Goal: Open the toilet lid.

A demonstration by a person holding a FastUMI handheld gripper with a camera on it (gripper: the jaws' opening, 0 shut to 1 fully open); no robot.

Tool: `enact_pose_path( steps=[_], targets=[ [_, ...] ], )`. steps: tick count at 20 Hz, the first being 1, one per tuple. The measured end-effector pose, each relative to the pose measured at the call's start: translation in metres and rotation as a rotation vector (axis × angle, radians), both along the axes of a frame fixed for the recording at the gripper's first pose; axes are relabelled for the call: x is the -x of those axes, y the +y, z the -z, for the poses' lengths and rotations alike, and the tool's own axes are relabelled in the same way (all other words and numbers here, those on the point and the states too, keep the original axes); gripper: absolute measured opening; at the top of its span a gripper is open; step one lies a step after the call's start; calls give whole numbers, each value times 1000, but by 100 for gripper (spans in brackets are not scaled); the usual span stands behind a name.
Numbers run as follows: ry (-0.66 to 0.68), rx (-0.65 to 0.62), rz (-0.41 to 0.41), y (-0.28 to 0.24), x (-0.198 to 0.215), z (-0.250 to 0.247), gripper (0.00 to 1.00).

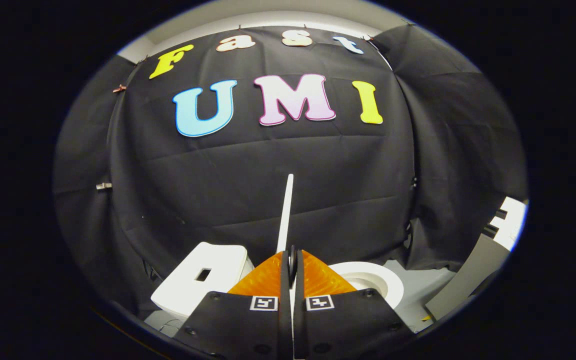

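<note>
A small white toilet stands just beyond my fingers. Its tank [203,280], with a rectangular slot on top, lies ahead to the left, and its round seat and bowl [374,280] lie ahead to the right. The white lid [286,215] is raised and seen edge-on, a thin strip rising from between my fingers against the black cloth wall. My gripper [292,262] is shut on the lid's edge, with both fingers pressed against its two faces. The lid's lower part and hinge are hidden behind my fingers.
The toilet rests on a grey surface [420,292]. A grey slanted panel [468,277] stands to the right of the bowl, with a white board bearing black marks [512,222] beyond it. Black cloth walls close in behind and on both sides.
</note>
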State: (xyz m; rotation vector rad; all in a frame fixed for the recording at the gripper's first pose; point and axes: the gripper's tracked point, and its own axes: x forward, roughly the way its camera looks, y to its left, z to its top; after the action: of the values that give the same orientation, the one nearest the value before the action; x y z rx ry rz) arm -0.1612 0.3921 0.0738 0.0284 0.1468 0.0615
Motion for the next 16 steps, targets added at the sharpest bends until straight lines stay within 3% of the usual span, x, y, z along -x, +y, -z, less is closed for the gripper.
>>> enact_pose_path(
  steps=[11, 16],
  targets=[
    [-25, 108, -16, 94, 18, 5, 6],
    [-10, 191, -82, 146, 27, 16, 6]
  ],
)
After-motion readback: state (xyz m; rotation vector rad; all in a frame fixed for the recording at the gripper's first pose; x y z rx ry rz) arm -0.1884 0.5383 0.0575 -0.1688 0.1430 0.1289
